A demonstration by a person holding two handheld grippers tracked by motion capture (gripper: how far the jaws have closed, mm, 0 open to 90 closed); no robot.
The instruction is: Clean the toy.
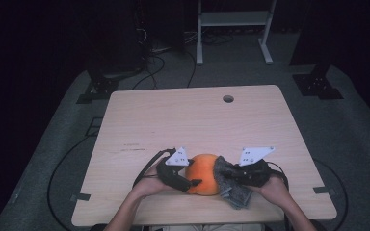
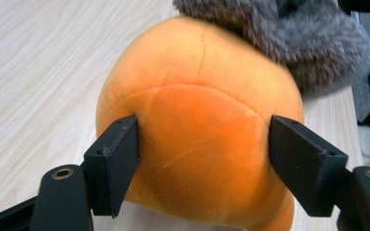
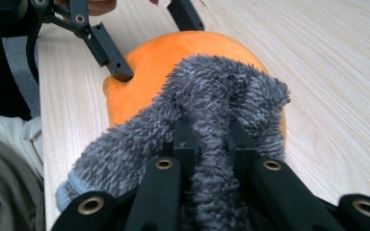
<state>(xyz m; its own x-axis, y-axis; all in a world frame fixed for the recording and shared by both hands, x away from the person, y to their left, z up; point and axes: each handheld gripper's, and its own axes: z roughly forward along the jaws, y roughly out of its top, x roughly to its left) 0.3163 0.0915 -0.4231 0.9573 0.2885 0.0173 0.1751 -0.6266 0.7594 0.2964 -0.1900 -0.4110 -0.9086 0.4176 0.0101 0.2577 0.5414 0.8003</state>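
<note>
At the table's (image 1: 139, 120) near edge, one round orange plush ball (image 1: 204, 174) sits between two black claws. Left claw (image 2: 204, 159) straddles it, pads pressing its soft sides; right claw (image 3: 207, 139) is clenched on one fuzzy grey sock (image 3: 212, 96) draped against the ball. Pale wood grain runs beyond.

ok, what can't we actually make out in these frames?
- Orange plush: underside cut off by the bottom edge in the left gripper view; far side covered by the grey fuzzy cloth in the right gripper view.
- Right gripper: pads buried in the cloth.
- Left gripper: high view too small and dark to show pad contact.
</note>
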